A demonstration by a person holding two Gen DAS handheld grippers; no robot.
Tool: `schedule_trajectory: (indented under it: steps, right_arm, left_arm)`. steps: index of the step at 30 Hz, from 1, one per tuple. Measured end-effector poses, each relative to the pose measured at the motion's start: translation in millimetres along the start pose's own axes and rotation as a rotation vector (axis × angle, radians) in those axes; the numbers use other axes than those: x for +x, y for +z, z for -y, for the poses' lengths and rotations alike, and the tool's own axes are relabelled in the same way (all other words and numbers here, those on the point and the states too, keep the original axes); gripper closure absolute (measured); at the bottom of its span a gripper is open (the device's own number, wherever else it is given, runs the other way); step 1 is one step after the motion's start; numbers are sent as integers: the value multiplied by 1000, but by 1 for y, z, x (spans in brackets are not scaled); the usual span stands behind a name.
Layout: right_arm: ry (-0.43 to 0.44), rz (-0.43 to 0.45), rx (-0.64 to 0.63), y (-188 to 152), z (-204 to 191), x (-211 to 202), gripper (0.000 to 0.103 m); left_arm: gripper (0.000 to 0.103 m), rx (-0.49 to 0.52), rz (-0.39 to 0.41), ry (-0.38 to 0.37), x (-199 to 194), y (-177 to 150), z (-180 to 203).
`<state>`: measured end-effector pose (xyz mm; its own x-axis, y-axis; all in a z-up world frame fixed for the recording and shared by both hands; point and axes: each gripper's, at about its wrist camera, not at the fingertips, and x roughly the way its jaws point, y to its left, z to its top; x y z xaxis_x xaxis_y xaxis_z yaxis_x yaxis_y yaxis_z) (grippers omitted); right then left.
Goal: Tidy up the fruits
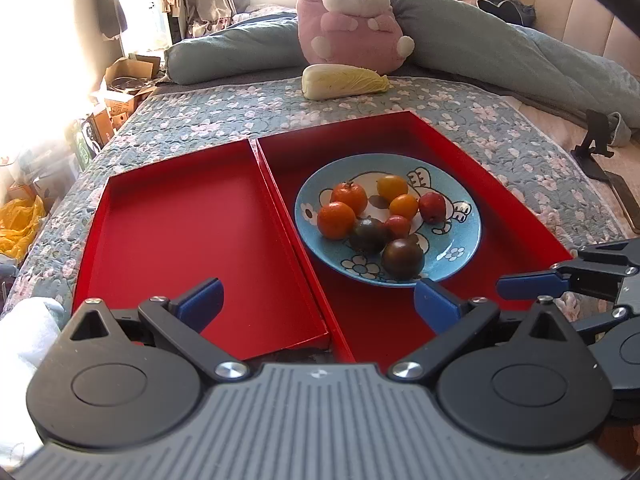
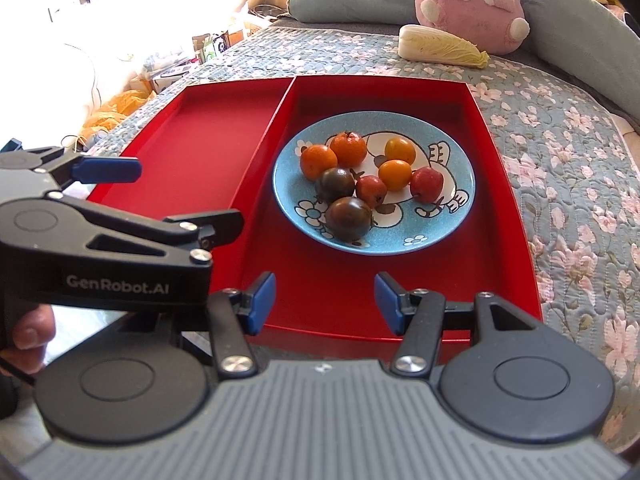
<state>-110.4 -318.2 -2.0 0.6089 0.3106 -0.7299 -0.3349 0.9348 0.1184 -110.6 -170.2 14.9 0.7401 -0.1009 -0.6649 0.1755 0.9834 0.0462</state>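
A blue patterned plate (image 1: 460, 240) (image 2: 452, 200) stands in the right red tray (image 1: 520, 216) (image 2: 492, 184). It holds several small fruits: two orange ones (image 1: 336, 220) (image 2: 318, 161), two yellow ones (image 1: 392, 187) (image 2: 400, 150), two red ones (image 1: 432, 207) (image 2: 426, 185) and two dark ones (image 1: 402, 258) (image 2: 349, 217). The left red tray (image 1: 180, 232) (image 2: 200, 136) holds nothing. My left gripper (image 1: 316, 304) is open and empty at the trays' near edge. My right gripper (image 2: 325, 300) is open and empty, just short of the plate.
The trays lie on a floral quilt (image 1: 224, 116) (image 2: 560, 128). A napa cabbage (image 1: 344, 81) (image 2: 440, 46) and a pink plush (image 1: 356, 16) lie behind. A black phone stand (image 1: 596, 144) is at the right. Boxes and bags (image 1: 120, 88) stand beside the bed at left.
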Motion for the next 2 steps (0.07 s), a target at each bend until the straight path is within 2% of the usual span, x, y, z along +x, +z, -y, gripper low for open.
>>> schedule_trajectory:
  steps: [2]
  right_arm:
    - [1, 0, 0, 0, -1, 1, 45]
  left_arm:
    - [1, 1, 2, -3, 0, 0, 1]
